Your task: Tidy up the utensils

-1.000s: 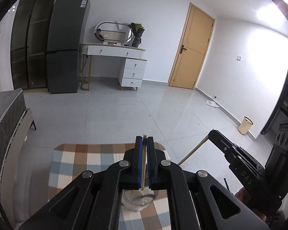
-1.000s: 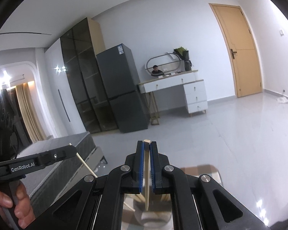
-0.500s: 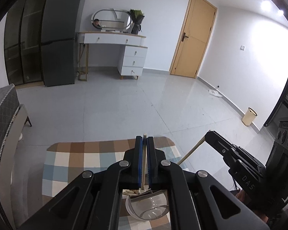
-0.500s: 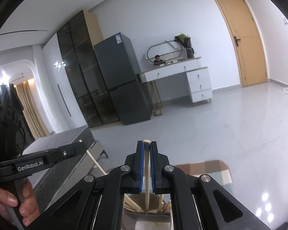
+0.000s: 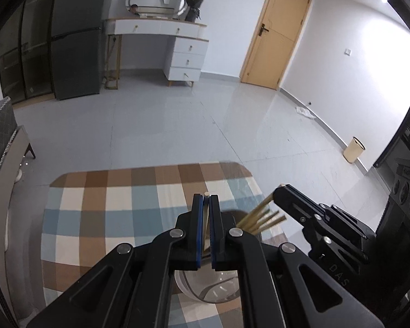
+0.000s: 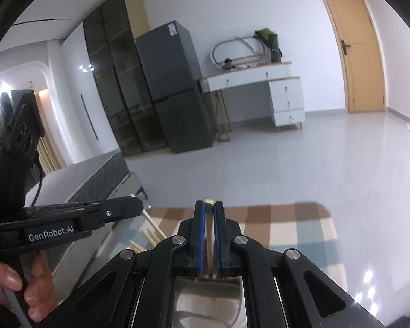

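two hand-held grippers hang over a table spread with a checked cloth (image 5: 101, 207) in brown, blue and cream. the left gripper (image 5: 205, 205) has its blue-padded jaws pressed together on a single pale chopstick (image 5: 206, 228), whose blunt end shows just above the pad tips while its shaft runs down between the pads toward a clear glass container (image 5: 207, 287) directly below. to that gripper's right, a bundle of chopsticks (image 5: 262, 220) fans up out of the container area, their ends pointing toward the right gripper (image 5: 280, 194), which comes in from the right edge of the left wrist view with another stick held at its tip. in the right wrist view, the right gripper (image 6: 209, 210) is likewise pinched shut on one chopstick (image 6: 210, 235), the stick standing upright between the blue pads, its top just clear of them and its lower end over the pale opening of the container (image 6: 207, 298) beneath. the left gripper (image 6: 135, 206) reaches in from the left of that view, held by a person's hand (image 6: 27, 287), with its own chopstick (image 6: 153, 224) slanting down from its tip among several loose stick ends (image 6: 142, 242) near the container. beyond the table lie a grey tiled floor (image 5: 177, 125), a dark fridge (image 6: 172, 87), a white dressing table (image 5: 177, 43) and a wooden door (image 5: 276, 30).
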`<state>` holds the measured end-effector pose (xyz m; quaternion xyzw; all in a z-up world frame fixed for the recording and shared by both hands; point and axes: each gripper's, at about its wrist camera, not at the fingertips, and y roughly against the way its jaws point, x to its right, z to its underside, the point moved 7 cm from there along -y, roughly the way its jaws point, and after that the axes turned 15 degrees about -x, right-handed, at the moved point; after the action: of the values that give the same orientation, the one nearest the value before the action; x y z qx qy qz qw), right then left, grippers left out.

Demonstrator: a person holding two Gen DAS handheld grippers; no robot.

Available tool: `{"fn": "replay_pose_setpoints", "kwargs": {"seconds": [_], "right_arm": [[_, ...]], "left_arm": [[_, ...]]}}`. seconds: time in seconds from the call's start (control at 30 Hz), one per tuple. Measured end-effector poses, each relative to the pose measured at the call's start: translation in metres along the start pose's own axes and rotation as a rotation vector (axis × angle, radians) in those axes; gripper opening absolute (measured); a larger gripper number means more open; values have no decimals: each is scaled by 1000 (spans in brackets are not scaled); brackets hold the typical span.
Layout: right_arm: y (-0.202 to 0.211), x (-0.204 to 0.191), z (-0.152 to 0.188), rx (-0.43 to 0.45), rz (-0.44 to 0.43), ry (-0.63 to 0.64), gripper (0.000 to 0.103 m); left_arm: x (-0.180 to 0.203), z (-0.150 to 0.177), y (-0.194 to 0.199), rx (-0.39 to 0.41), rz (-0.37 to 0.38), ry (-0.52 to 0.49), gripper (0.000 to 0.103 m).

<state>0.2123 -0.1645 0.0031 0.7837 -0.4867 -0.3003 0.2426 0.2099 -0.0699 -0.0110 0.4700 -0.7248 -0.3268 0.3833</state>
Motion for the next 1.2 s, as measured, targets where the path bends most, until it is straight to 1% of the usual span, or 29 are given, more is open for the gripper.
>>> {"fn": "replay_pose_setpoints", "kwargs": {"seconds": [0.07, 0.13, 0.23, 0.33, 0.37, 0.4, 0.43, 0.47, 0.53, 0.6, 0.7, 0.77, 0.87, 0.9, 0.93, 0.97, 1.03, 1.07, 1.13, 1.2], "right_arm": [[-4, 1, 6, -35, 2, 3, 5], [-7, 4, 14, -60, 3, -7, 5], [-10, 6, 21, -99, 8, -22, 8], [-3, 10, 25, -106, 5, -50, 14], [-1, 11, 25, -98, 3, -56, 19], [7, 11, 25, -85, 0, -62, 22], [8, 11, 25, -76, -1, -65, 29], [16, 9, 26, -58, -3, -66, 34], [22, 7, 25, -37, 5, -64, 37], [30, 3, 27, -33, 21, -61, 39], [40, -3, 29, -21, 31, -60, 39], [51, -6, 29, -2, 28, -70, 43], [70, -14, 29, 32, 26, -73, 47], [75, -17, 29, 42, 27, -71, 49], [81, -19, 30, 56, 32, -67, 54], [87, -22, 30, 70, 37, -63, 60], [99, -27, 32, 95, 47, -56, 66], [105, -30, 35, 108, 49, -53, 67], [112, -35, 38, 123, 51, -54, 68], [119, -39, 42, 141, 53, -57, 69]], "left_arm": [[2, 4, -4, -18, -18, -13, 0], [4, 6, -11, -48, -9, -15, 0], [4, 11, -12, -76, -18, 3, 0], [2, 16, -7, -93, -52, 10, 0], [1, 18, -2, -89, -62, 15, 1], [0, 20, 1, -83, -63, 19, 4], [-1, 21, 5, -76, -65, 25, 11], [-1, 23, 12, -68, -77, 35, 16], [-3, 27, 22, -48, -93, 49, 29], [-5, 30, 32, -32, -120, 62, 36], [-6, 36, 50, 1, -135, 75, 40], [-5, 40, 63, 22, -150, 82, 45], [-5, 46, 80, 56, -164, 90, 52], [-5, 47, 84, 66, -167, 93, 56], [-5, 49, 89, 78, -171, 96, 59], [-5, 52, 94, 91, -175, 97, 60], [-3, 57, 105, 116, -186, 94, 62], [-2, 60, 110, 130, -187, 94, 63], [-2, 64, 116, 153, -187, 102, 68], [-4, 69, 119, 175, -181, 109, 69]]}}
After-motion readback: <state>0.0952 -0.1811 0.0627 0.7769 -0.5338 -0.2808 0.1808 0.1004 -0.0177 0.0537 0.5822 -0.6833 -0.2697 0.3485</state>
